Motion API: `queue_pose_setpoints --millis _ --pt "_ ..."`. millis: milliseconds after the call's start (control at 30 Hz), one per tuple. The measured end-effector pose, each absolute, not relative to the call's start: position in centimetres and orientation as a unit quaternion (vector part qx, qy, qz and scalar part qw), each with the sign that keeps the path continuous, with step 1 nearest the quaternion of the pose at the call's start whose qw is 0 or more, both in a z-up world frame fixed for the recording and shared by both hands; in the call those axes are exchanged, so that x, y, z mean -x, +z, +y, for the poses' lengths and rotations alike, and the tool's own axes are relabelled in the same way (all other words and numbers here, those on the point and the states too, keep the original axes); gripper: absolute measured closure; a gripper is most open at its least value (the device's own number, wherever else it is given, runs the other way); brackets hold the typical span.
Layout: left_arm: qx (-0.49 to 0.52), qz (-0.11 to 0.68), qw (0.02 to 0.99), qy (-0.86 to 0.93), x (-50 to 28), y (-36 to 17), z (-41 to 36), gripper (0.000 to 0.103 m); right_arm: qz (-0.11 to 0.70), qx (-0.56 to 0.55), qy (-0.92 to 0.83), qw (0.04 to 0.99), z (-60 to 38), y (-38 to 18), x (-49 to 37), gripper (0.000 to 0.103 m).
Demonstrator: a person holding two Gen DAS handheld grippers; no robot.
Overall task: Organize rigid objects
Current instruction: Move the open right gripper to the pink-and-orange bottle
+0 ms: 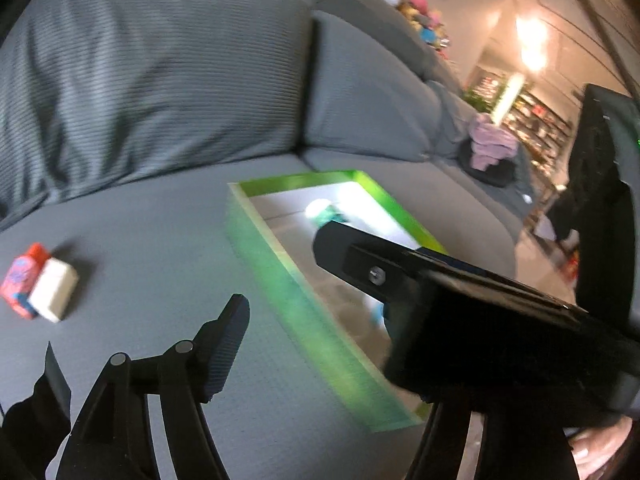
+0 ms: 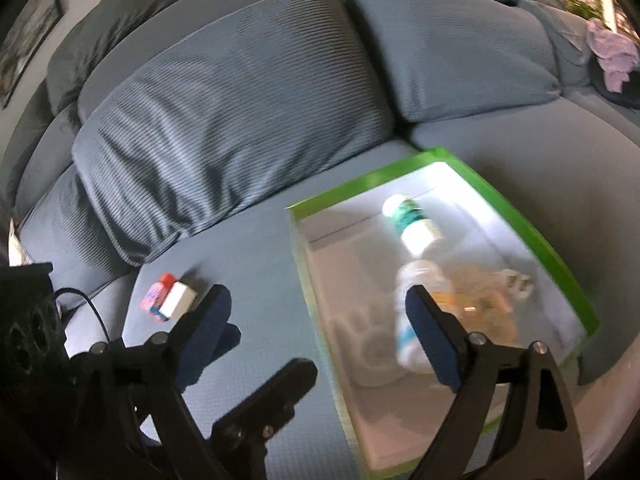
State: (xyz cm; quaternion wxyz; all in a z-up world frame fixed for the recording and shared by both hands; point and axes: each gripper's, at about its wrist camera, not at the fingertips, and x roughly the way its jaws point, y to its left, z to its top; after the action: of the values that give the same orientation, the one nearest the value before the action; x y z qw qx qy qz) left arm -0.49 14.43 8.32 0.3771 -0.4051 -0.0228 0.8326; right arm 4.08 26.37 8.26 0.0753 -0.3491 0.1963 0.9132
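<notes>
Hovering between picks: both bottles (image 2: 414, 224) are seen lying inside the green-rimmed box (image 2: 520, 216), under the empty, spread right gripper (image 2: 316, 312). Left gripper (image 1: 144, 344), likewise wide and empty, is faced by the red-and-white carton (image 1: 38, 286) ahead-left; approach and closing are called for next.

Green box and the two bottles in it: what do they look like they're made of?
Green box: looks like cardboard, with thin flat walls, crisp folded corners and a matte white inside. Bottle with teal band and the second white bottle: probably plastic, smooth, opaque and slightly glossy. Motion blur leaves both readings tentative.
</notes>
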Motion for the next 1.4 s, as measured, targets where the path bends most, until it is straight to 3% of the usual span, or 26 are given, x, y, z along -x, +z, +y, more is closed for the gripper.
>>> queue_pose_setpoints --millis 400,667,1133,1400 --pt "0.452 -0.075 0.241 0.856 5.1 6.1 3.4 0.032 0.18 0.392 0.902 0.004 19.0 6.6 1.0 0.013" --pt "0.463 -0.064 0.154 0.871 8.4 4.3 -2.2 0.032 0.198 0.429 0.881 -0.039 14.7 5.6 4.7 0.013" --pt "0.488 -0.132 0.098 0.857 12.9 0.4 -8.1 0.032 0.138 0.493 0.853 -0.102 7.0 3.2 14.6 0.015" --pt "0.509 -0.177 0.125 0.833 14.0 -1.7 -8.8 0.032 0.093 0.507 0.846 -0.139 4.5 2.3 20.0 0.015"
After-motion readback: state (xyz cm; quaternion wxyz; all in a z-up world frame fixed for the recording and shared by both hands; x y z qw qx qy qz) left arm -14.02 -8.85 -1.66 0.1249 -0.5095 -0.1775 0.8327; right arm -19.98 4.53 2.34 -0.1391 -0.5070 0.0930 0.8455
